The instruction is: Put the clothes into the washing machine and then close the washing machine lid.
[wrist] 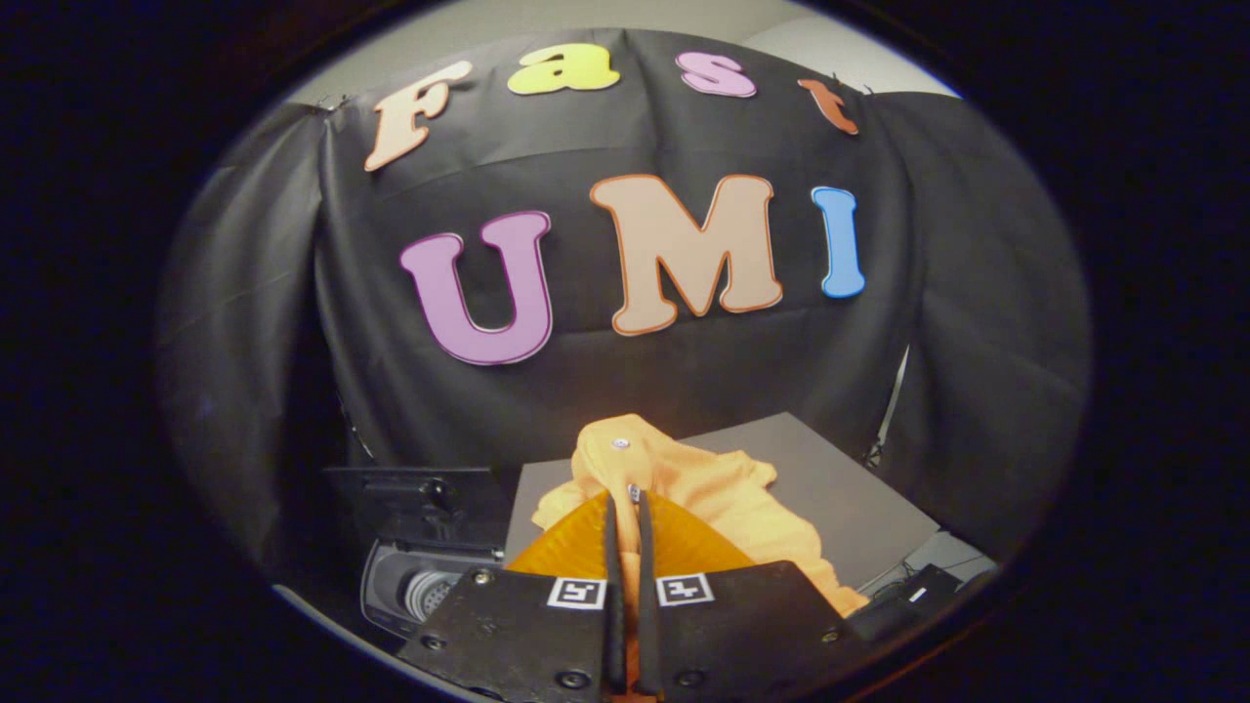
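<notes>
Jaws of the gripper (627,508) pinch the orange garment (684,478), draped just ahead.

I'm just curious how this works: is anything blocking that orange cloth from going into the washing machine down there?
Nothing visible does. The gripper is shut on the orange garment, lifted above the grey table. The washing machine sits below beside the fingers, its lid raised and drum open.

Orange garment (703,488), grey tabletop (840,498), dark washing machine (420,557).
</notes>
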### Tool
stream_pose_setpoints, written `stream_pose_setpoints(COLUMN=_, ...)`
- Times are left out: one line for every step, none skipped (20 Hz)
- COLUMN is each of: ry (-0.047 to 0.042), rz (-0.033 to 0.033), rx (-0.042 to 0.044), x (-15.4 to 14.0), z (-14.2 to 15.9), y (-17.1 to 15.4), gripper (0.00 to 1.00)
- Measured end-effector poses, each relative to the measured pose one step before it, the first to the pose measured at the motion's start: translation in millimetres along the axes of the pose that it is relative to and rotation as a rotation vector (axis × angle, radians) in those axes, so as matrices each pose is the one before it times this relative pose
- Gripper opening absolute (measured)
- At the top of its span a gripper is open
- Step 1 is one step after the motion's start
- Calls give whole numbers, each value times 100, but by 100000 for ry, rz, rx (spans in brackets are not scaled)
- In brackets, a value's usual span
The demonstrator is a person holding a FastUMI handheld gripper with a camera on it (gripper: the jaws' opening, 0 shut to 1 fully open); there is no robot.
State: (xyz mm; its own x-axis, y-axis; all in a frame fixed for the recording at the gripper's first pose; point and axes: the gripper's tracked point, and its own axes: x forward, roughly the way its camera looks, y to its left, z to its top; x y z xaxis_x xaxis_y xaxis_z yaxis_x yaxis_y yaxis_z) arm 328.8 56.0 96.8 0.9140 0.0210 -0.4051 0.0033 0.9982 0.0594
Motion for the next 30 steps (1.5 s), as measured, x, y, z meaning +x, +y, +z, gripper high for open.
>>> stream_pose_setpoints(ry=-2045, rz=1307, rx=1805, x=-781, z=996, y=1028, gripper=5)
stream_pose_setpoints(ry=-1988, rz=1105, rx=1018, x=-691, z=946, y=1157, gripper=5)
stream_pose_setpoints(ry=-1451, rz=789, rx=-25, x=-646, z=787, y=932, gripper=5)
stream_pose_setpoints(ry=-975, rz=738, rx=245, x=-509, z=719, y=952, gripper=5)
stream_pose_setpoints(ry=116, rz=1200, rx=979, x=-483, z=373, y=1264, gripper=5)
stream_pose_setpoints(ry=-731, rz=653, rx=735, x=-294, z=461, y=1068, gripper=5)
stream_pose_setpoints(ry=-336, rz=942, rx=480, x=-64, z=329, y=1080, gripper=5)
stream_pose_setpoints(ry=296, rz=888, rx=308, x=-143, z=-99, y=1125, gripper=5)
stream_pose_setpoints(ry=-281, rz=691, rx=783, x=78, z=167, y=1002, gripper=5)
stream_pose_setpoints(ry=130, rz=1016, rx=767, x=124, z=28, y=1009, gripper=5)
stream_pose_setpoints(ry=391, rz=1053, rx=1518, x=256, z=72, y=983, gripper=5)
stream_pose_setpoints(ry=-528, rz=147, rx=2085, x=70, z=-102, y=903, gripper=5)
stream_pose_setpoints(ry=-756, rz=240, rx=2427, x=357, z=193, y=768, gripper=5)
stream_pose_setpoints(ry=-116, rz=1878, rx=1699, x=165, z=-155, y=1122, gripper=4)
stream_pose_setpoints(ry=-56, rz=1212, rx=106, x=457, z=-259, y=1129, gripper=5)
stream_pose_setpoints(ry=-165, rz=498, rx=-1615, x=259, z=-364, y=733, gripper=4)
stream_pose_setpoints(ry=-82, rz=-202, rx=-2525, x=388, z=-359, y=645, gripper=4)
stream_pose_setpoints(ry=438, rz=237, rx=-3071, x=322, z=-589, y=770, gripper=5)
stream_pose_setpoints(ry=-750, rz=300, rx=-3220, x=423, z=-369, y=837, gripper=4)
stream_pose_setpoints(ry=-61, rz=181, rx=-3313, x=433, z=-530, y=823, gripper=5)
stream_pose_setpoints(ry=-451, rz=-32, rx=-2273, x=430, z=-582, y=609, gripper=5)
stream_pose_setpoints(ry=505, rz=1104, rx=151, x=411, z=-768, y=707, gripper=5)
stream_pose_setpoints(ry=289, rz=3149, rx=2994, x=522, z=-767, y=1093, gripper=5)
stream_pose_setpoints(ry=1386, rz=1894, rx=2185, x=559, z=-1171, y=868, gripper=5)
stream_pose_setpoints(ry=797, rz=-163, rx=954, x=652, z=-827, y=123, gripper=5)
stream_pose_setpoints(ry=1155, rz=658, rx=175, x=676, z=-1015, y=134, gripper=5)
stream_pose_setpoints(ry=1655, rz=1375, rx=699, x=795, z=-1318, y=356, gripper=5)
stream_pose_setpoints(ry=1599, rz=1954, rx=1162, x=794, z=-1506, y=498, gripper=5)
stream_pose_setpoints(ry=2170, rz=869, rx=38, x=970, z=-1485, y=129, gripper=5)
stream_pose_setpoints(ry=1989, rz=156, rx=-439, x=837, z=-1538, y=-147, gripper=5)
